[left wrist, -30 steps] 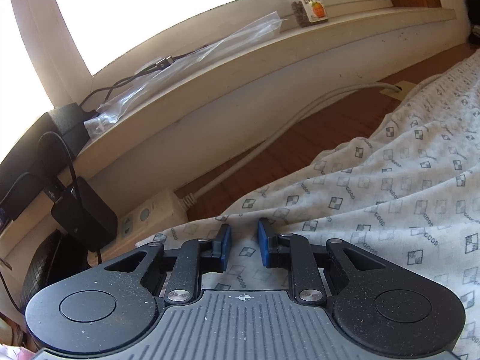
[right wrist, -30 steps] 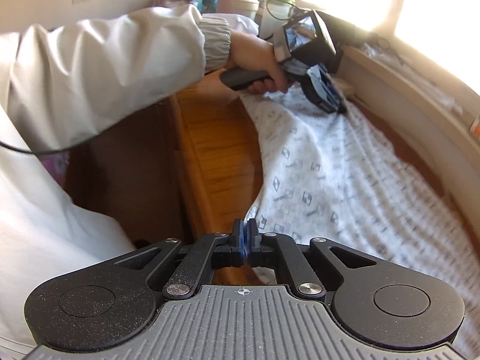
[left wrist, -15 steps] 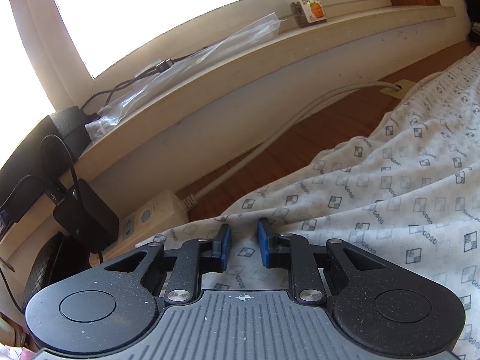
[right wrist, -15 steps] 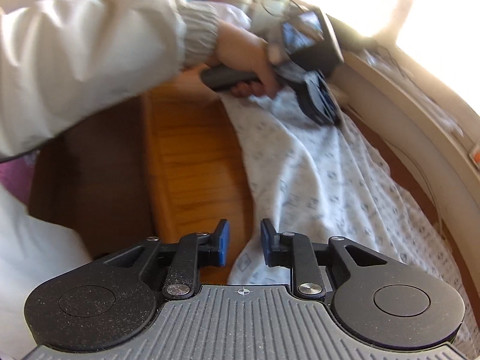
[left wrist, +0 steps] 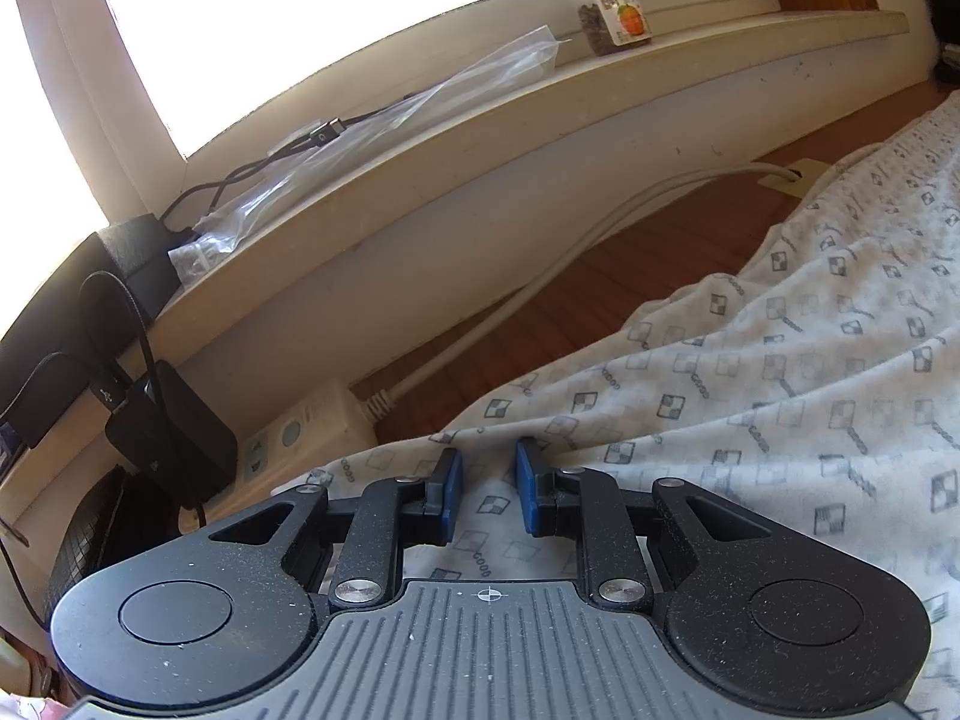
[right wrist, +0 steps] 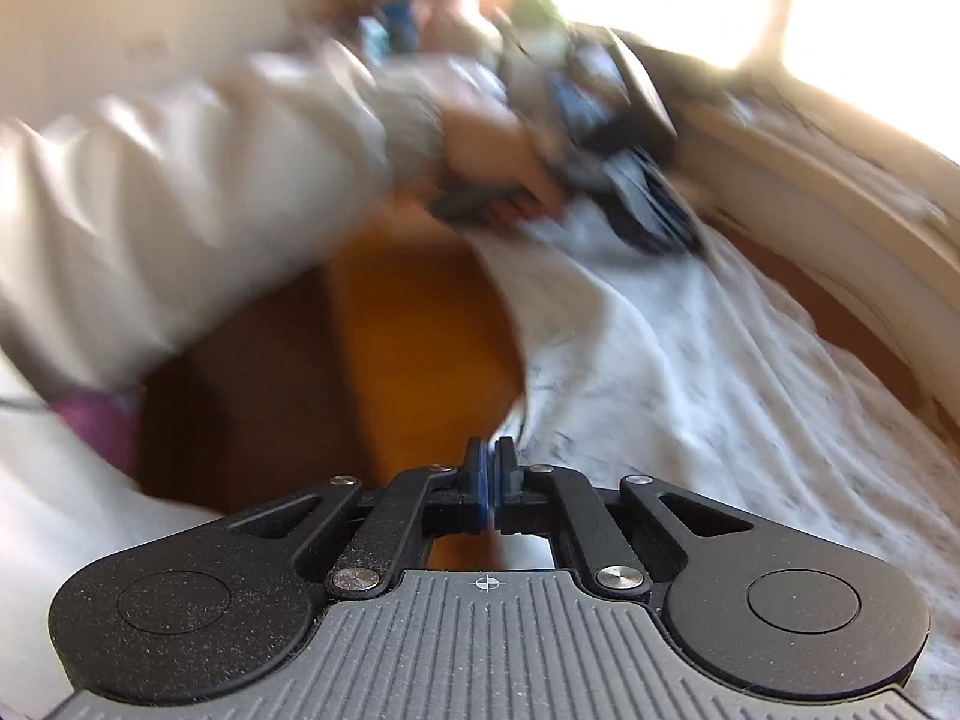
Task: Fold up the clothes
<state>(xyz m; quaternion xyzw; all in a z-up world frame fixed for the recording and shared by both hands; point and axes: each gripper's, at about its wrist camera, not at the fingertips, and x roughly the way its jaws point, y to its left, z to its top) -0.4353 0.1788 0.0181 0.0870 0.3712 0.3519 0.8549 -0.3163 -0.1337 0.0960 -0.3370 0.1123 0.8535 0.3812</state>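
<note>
**A:** What's different from a moment ago?

**B:** My right gripper [right wrist: 491, 468] was standing open half a second back; now its blue pads are pressed together again. It has shifted a little too, and its whole view is smeared. My left gripper [left wrist: 487, 477] hasn't budged.

**A:** Is the right one pinching anything?

**B:** The edge of the garment [right wrist: 690, 372] runs right up to its tips, but through the blur I can't tell whether cloth is caught between the pads.

**A:** And the left?

**B:** Its jaws stand a little apart with a raised ridge of the garment [left wrist: 780, 396] between them. Whether the pads actually press on that ridge I can't say.

**A:** Any writing you can read?

**B:** The print on the fabric repeats the word "GOOD" beside small checkered squares. The bottle [left wrist: 609, 0] on the window sill [left wrist: 540, 114] has a label with an orange fruit on it; its text is too small to make out.

**A:** How does the garment look?

**B:** White, thin, rumpled into long folds. It lies stretched along the wooden table [left wrist: 540, 306], from my left gripper at the end by the power strip [left wrist: 306, 426] toward my right gripper, whose closed tips sit at the fabric's near edge. My left hand [right wrist: 498, 162] grips its tool at the far end.
</note>
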